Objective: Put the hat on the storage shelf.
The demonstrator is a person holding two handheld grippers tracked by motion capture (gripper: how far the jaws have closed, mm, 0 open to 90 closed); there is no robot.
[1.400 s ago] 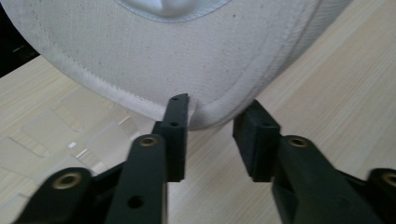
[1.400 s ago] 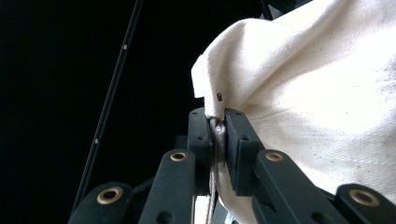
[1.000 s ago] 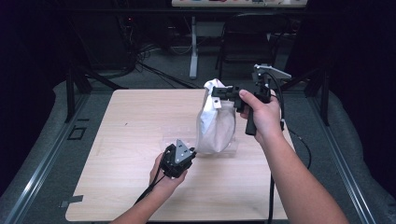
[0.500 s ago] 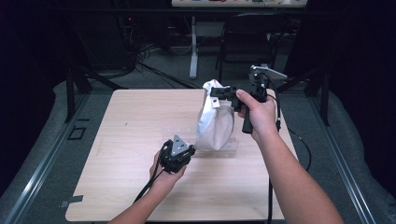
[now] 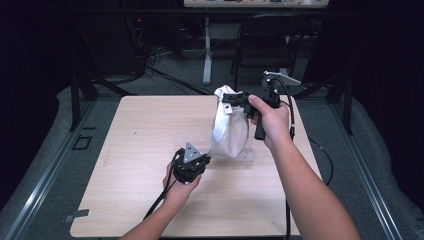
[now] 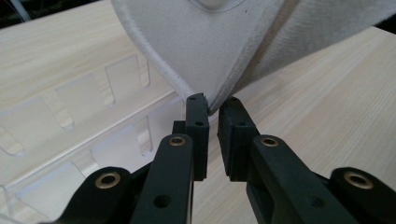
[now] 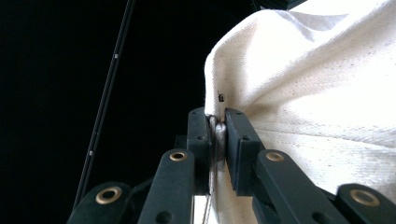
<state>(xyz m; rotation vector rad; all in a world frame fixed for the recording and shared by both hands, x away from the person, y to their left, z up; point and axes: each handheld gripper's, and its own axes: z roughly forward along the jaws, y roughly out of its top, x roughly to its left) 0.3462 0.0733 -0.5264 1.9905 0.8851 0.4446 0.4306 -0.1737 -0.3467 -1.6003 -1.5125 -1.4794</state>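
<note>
one white cloth bag (image 5: 229,131) hangs between two grippers over the wooden table (image 5: 130,145). no brand, label or readable writing shows on the cloth or on either tool; a tiny dark mark sits on the fabric just above the right jaws in the right gripper view, too small to read.

the right gripper (image 5: 231,98) is clamped on the bag's upper edge: its two jaws stand narrow with a fold of white fabric (image 7: 327,93) pinched flat between them, the rest of the cloth spreading to the right of and above them in its own view.

the left gripper (image 6: 212,109), low over the table, has its jaws nearly together on the bag's bottom corner (image 6: 210,60), whose tip runs down between the jaw tips.

one clear plastic tray (image 6: 93,121) with several upright dividers lies on the table just to the left of and beyond the left jaws, under the hanging bag.

one grey three-cornered plate (image 5: 190,152) tops the left gripper in the high view.
</note>
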